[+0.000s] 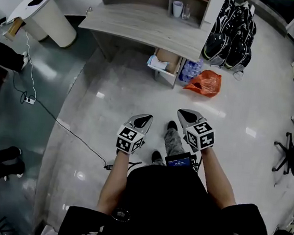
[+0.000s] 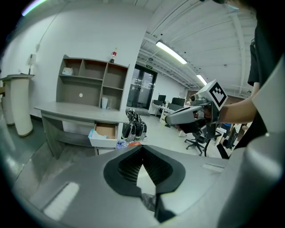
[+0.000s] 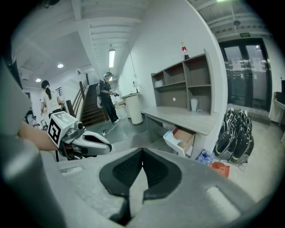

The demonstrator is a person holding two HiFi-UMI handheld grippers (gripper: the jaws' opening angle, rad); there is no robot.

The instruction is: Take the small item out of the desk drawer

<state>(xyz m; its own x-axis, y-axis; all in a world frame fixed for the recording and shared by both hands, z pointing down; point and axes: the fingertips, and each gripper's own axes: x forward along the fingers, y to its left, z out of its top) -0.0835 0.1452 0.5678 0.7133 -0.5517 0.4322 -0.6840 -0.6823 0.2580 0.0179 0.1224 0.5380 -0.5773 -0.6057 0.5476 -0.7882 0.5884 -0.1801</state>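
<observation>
Flooring (image 1: 112,100), pale and glossy, is taking up most of the head view, with a darker green strip running along its left side. A long grey desk (image 1: 141,22) is standing at the far end, and an open shelf unit (image 2: 89,84) is sitting on top of it against the wall. A white cylindrical stand (image 1: 50,21) is standing off the desk's left end. To the right of the desk, a stack of black-and-white gear (image 1: 231,37) is leaning in a heap. Below the desk's right part, the drawer (image 1: 167,79) is standing pulled out, its brown inside showing. An orange plastic bag (image 1: 205,83) is lying on the floor just right of it, with a pack of water bottles (image 1: 191,69) between bag and drawer.

The person is standing well back from the desk, holding both tools out in front, pointing them toward the drawer and slightly down. The left gripper (image 1: 142,120) is keeping its jaws pressed together with nothing between them. The right gripper (image 1: 186,115) is doing the same, its jaws closed and empty. Both are hanging over bare floor, side by side and apart from each other.

A small pale, whitish-blue thing (image 1: 157,63) is lying at the drawer's left front edge; what it is cannot be made out from here.
</observation>
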